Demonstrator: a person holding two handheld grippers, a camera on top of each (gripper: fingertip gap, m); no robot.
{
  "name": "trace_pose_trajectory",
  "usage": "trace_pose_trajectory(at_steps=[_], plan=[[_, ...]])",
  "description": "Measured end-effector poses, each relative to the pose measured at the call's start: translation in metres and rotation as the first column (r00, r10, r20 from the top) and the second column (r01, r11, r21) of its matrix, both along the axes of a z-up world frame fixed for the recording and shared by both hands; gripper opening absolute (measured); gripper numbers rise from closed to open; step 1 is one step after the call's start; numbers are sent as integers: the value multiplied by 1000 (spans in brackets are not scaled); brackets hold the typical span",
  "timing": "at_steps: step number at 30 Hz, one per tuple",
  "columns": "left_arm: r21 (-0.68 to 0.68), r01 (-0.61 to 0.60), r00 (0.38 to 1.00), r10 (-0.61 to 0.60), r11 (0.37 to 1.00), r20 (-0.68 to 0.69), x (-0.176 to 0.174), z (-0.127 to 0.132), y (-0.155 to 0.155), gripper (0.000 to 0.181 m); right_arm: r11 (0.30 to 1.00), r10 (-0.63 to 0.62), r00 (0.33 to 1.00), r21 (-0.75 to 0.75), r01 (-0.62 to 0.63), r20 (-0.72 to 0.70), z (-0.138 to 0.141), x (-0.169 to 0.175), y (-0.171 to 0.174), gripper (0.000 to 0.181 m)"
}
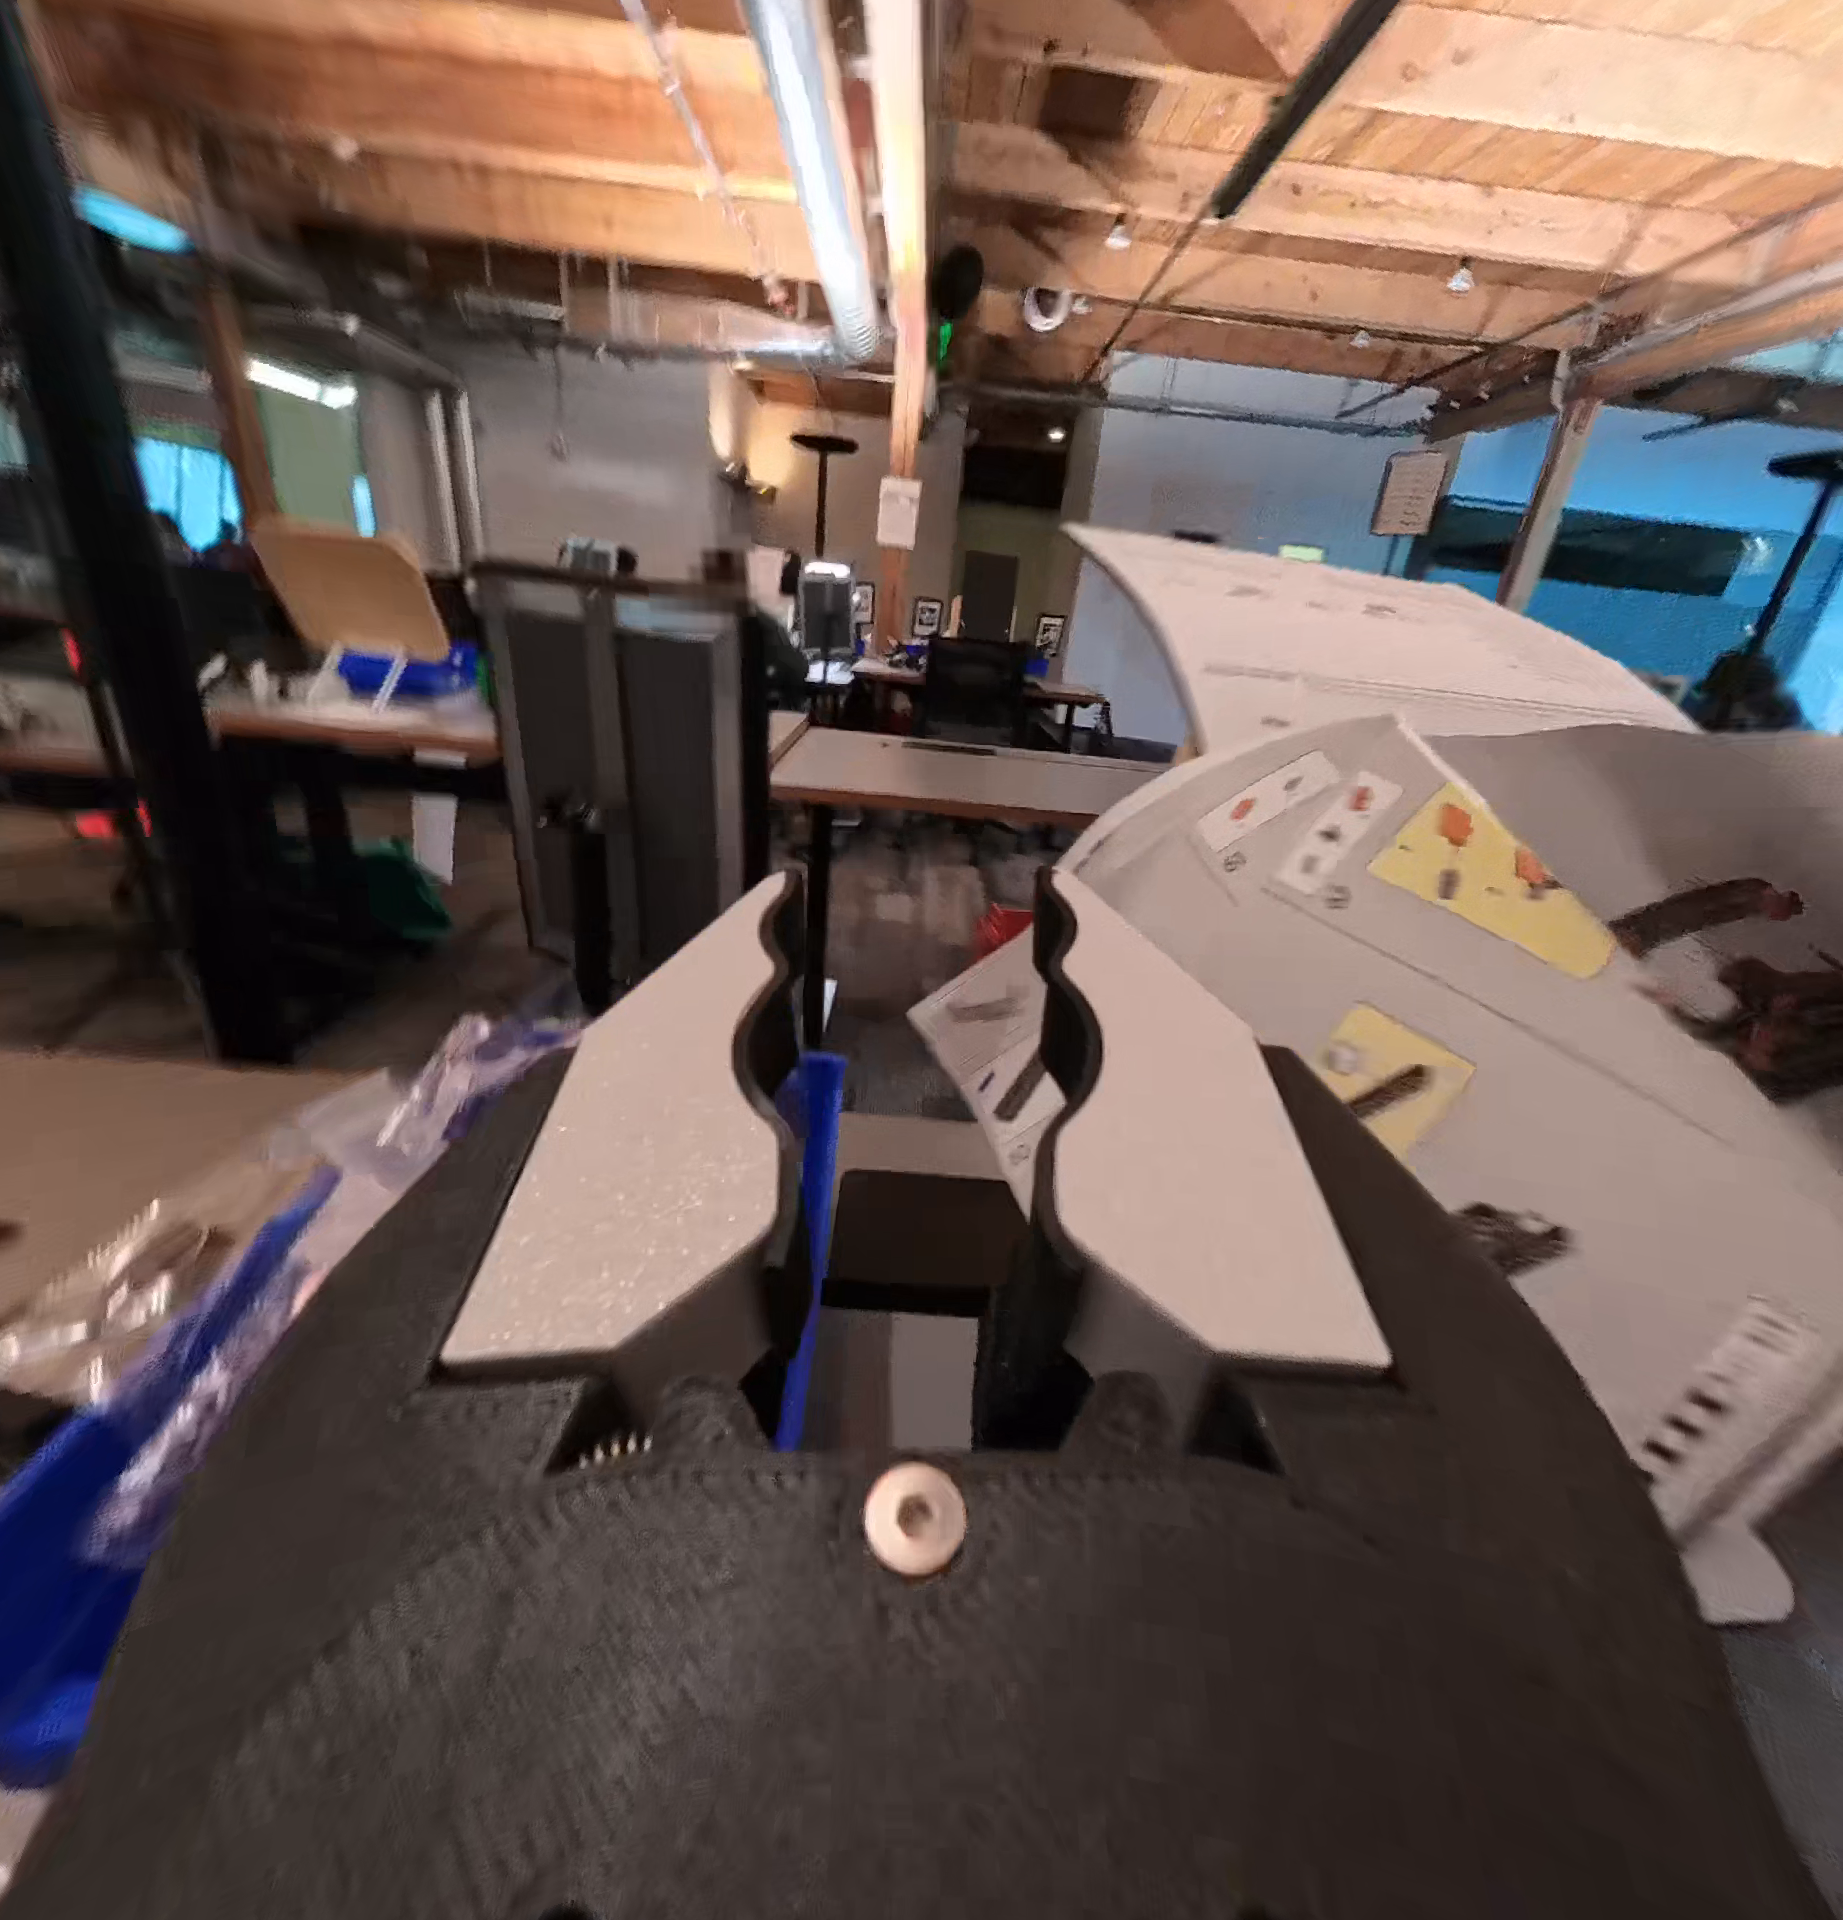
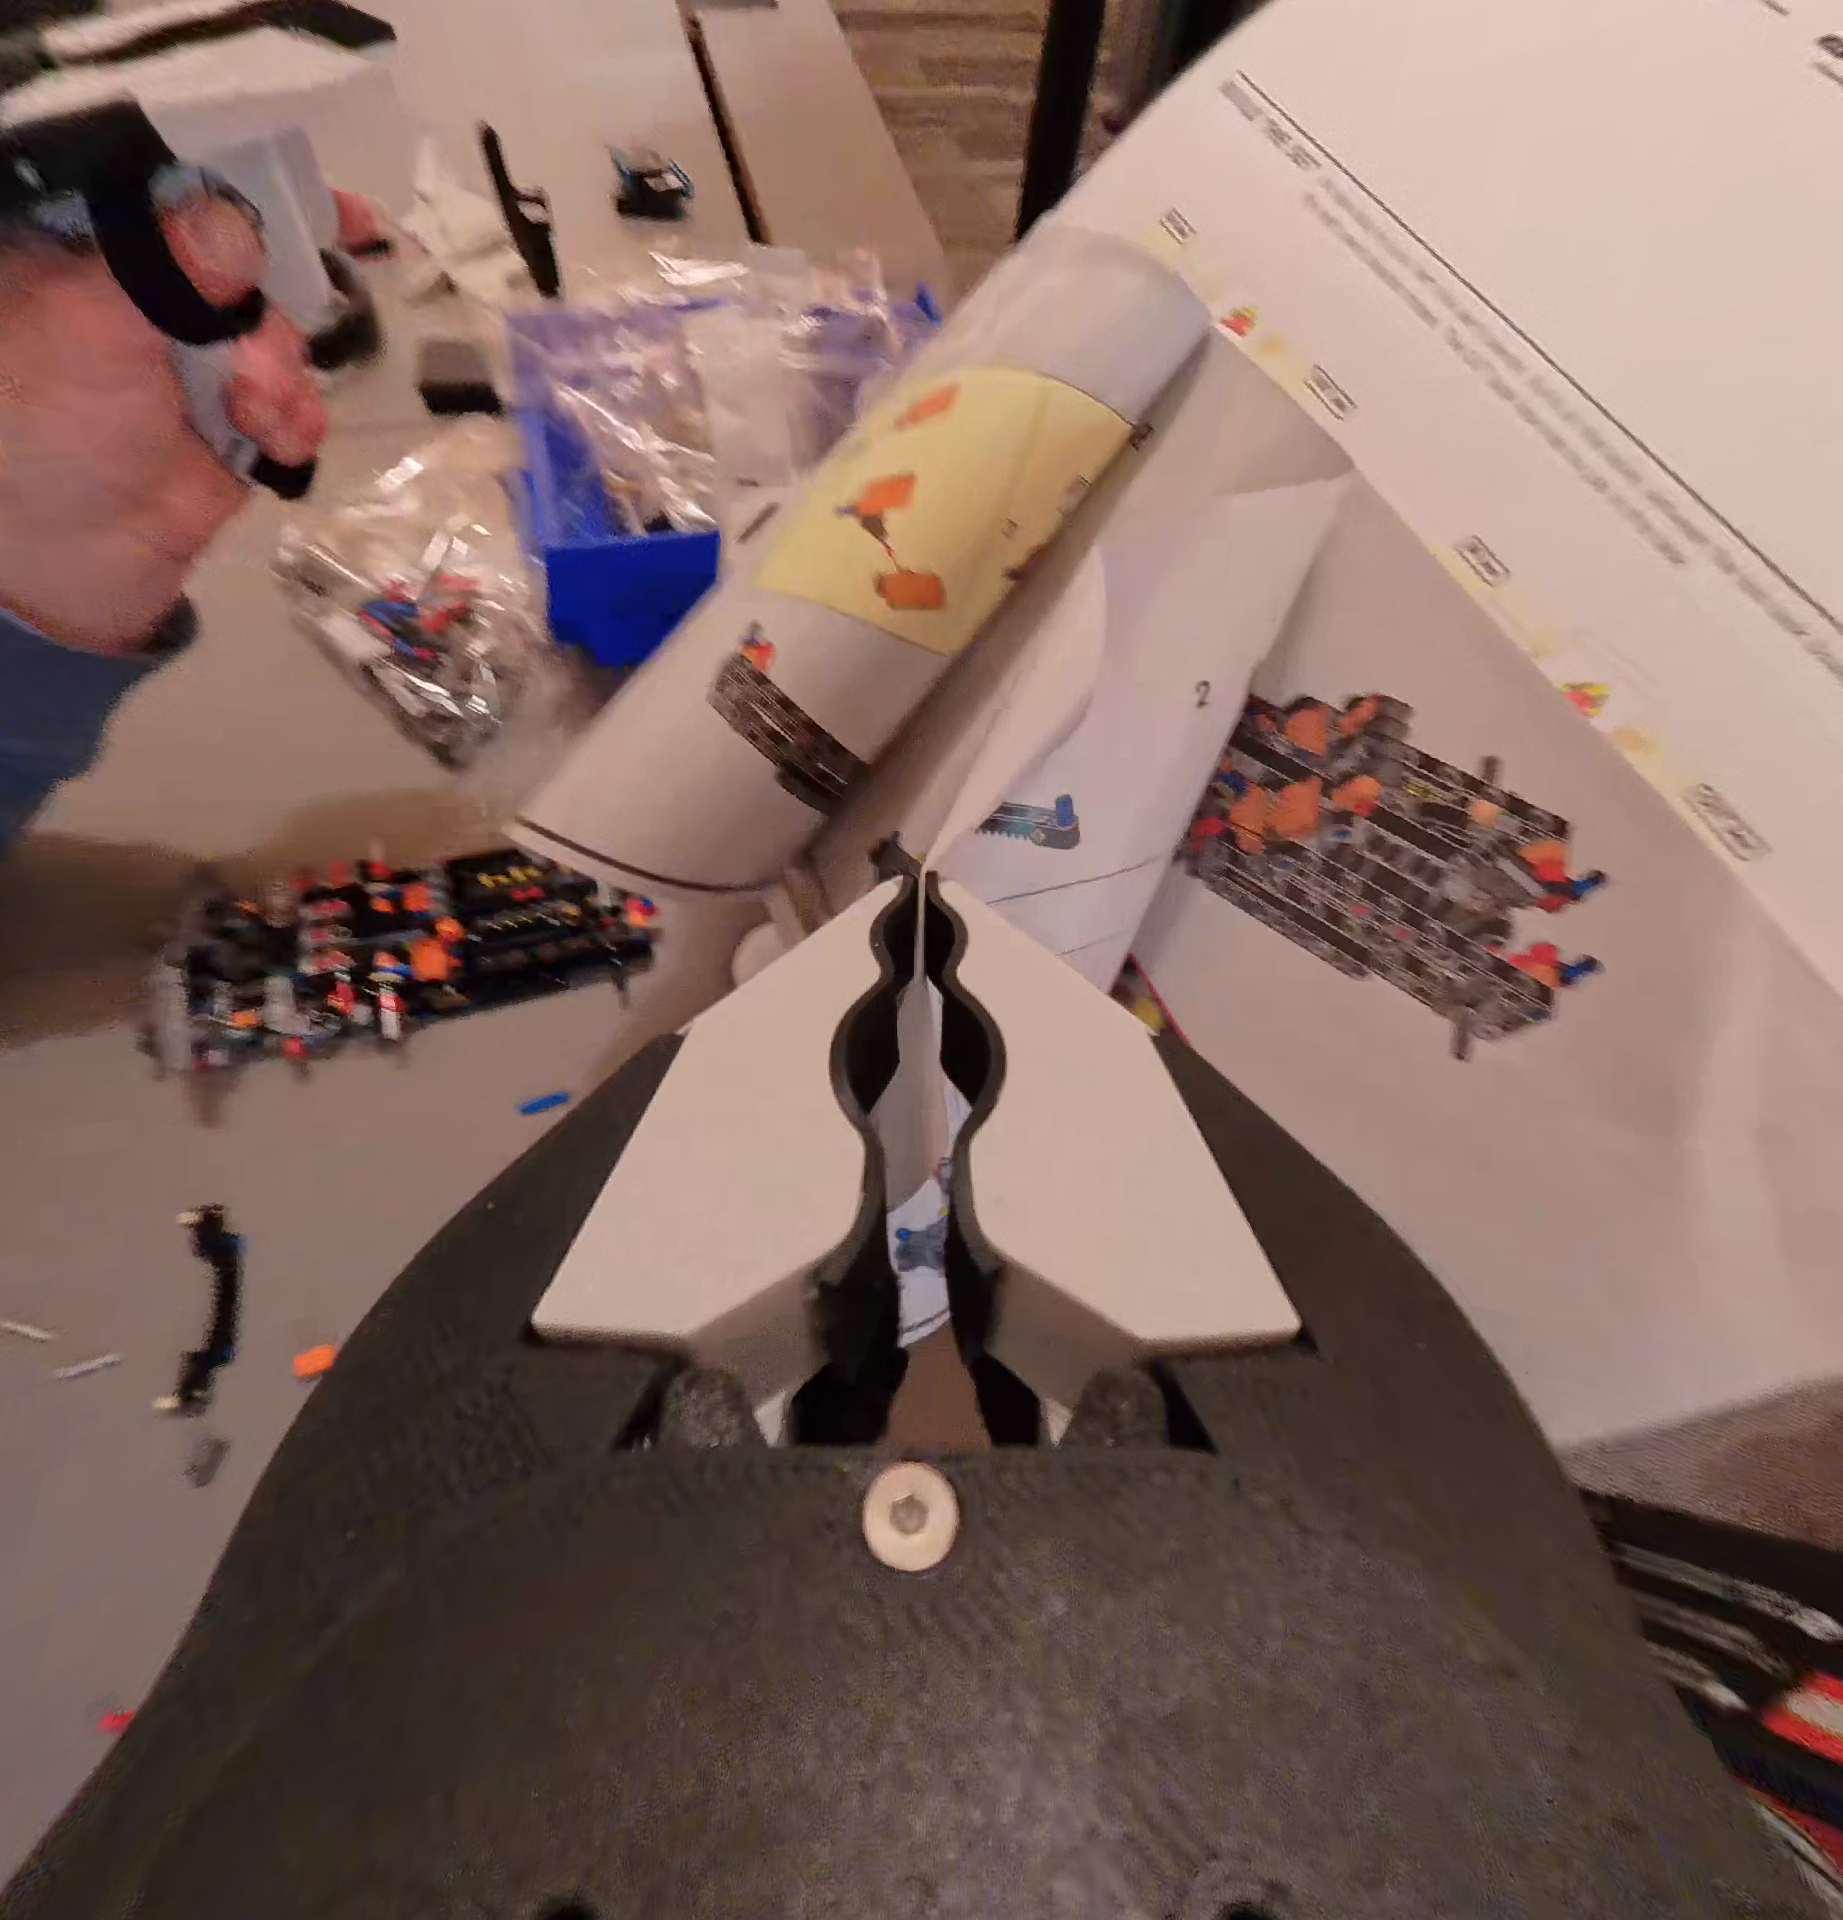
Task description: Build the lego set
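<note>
Left faces outward, right downward — shared booklet (image 1: pixel 1519 1039).

Left grey-fingered black gripper (image 1: pixel 917 935) is raised and pointed out level across the room, jaws parted with a clear gap. Right grey-fingered black gripper (image 2: pixel 919 894) angles downward, jaws pinched together at the tips on a thin white paper page (image 2: pixel 922 1174). Person's hand (image 2: pixel 106 436) grips the far handle.

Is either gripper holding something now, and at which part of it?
The right gripper pinches a page of the instruction booklet at its edge. The left gripper is open and holds nothing.
</note>
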State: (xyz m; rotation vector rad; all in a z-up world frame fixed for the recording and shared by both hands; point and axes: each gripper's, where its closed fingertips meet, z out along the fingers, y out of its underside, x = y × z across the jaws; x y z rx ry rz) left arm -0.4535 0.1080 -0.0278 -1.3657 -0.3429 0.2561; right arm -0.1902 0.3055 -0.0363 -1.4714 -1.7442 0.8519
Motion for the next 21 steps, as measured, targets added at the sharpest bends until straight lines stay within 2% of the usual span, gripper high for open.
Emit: trace_pose_trajectory(at_steps=[1, 3, 5, 7, 9, 12, 15, 17, 21], plan=[[-10, 38, 998, -38, 999, -45, 16, 9, 3, 41, 999, 14, 1000, -37, -15, -10, 2, -4, -6, 0], [-35, 156, 983, -159, 987, -92, 57, 22, 15, 43, 994, 34, 999, -106, -37, -28, 6, -13, -17, 0], [-68, 319, 937, -325, 945, -129, 110, 28, 31, 45, 984, 52, 998, -165, -59, -46, 9, -24, -27, 0], [-146, 443, 873, -462, 885, -152, 161, 21, 48, 46, 975, 65, 996, -207, -77, -65, 12, -34, -36, 0], [-226, 501, 821, -542, 835, -179, 199, 10, 64, 48, 968, 68, 994, -235, -85, -80, 15, -43, -43, 0], [-275, 538, 784, -593, 797, -184, 230, -2, 83, 49, 962, 55, 994, -261, -79, -96, 19, -54, -48, 0], [-347, 533, 768, -613, 772, -184, 249, -17, 100, 58, 959, 27, 994, -278, -56, -106, 21, -61, -49, 0], [-401, 488, 775, -596, 775, -210, 255, -27, 111, 65, 959, 6, 994, -281, -36, -109, 21, -65, -48, 0], [-449, 355, 800, -515, 820, -308, 254, -35, 129, 51, 956, -33, 991, -292, -6, -128, 23, -64, -43, 0]])
